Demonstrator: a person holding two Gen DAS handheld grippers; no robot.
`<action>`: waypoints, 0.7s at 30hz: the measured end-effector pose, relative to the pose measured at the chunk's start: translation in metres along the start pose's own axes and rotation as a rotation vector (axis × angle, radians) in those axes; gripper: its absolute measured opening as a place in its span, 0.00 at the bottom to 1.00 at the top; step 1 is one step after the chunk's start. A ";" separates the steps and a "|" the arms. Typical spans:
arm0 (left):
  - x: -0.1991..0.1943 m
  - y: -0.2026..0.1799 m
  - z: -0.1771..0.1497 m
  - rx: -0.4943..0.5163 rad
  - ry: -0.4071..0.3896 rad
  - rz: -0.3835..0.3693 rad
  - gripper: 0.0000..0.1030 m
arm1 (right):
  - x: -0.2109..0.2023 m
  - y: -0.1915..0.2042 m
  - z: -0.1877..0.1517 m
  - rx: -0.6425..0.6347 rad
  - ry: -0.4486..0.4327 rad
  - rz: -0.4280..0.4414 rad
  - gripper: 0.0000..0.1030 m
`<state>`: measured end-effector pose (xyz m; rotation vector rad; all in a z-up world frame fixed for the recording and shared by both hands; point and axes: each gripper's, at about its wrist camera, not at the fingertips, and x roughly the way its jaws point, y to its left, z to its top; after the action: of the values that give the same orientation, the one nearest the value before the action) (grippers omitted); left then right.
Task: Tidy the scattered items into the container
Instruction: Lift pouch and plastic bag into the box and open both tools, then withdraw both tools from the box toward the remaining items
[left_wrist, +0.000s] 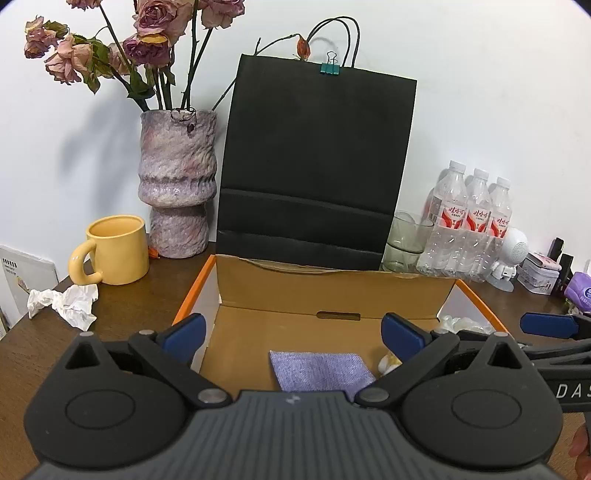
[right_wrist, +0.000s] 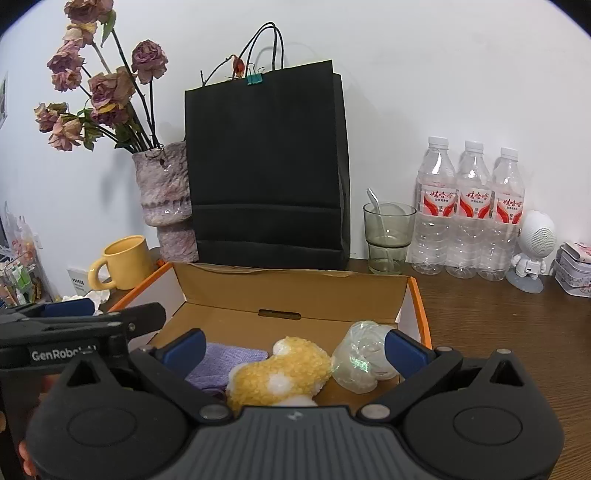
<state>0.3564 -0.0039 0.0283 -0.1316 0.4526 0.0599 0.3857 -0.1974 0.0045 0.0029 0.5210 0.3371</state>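
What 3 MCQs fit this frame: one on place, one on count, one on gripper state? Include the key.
1. Where does the purple cloth lie?
A. Inside the cardboard box
B. On the table beside the yellow mug
C. Inside the black paper bag

2. How many water bottles stand at the wall?
A. Two
B. Three
C. Five

3. How is the right gripper set?
A. Shut on the yellow plush toy
B. Shut on the clear plastic bag
C. Open, holding nothing

Key: 1 A, the cloth rests on the box floor in both views. 2 B, three white caps show in a row. 3 C, its blue pads sit wide apart over the box, nothing between them.
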 end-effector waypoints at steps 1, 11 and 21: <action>0.000 0.000 0.000 -0.001 0.000 0.000 1.00 | 0.000 0.000 0.000 0.000 0.000 0.000 1.00; -0.006 -0.001 0.001 0.000 -0.016 -0.007 1.00 | -0.006 0.004 0.001 -0.007 -0.013 0.006 1.00; -0.019 0.000 0.006 0.003 -0.044 -0.019 1.00 | -0.019 0.006 0.005 -0.017 -0.035 0.012 1.00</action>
<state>0.3417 -0.0040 0.0426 -0.1309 0.4071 0.0436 0.3705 -0.1979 0.0186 -0.0046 0.4836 0.3525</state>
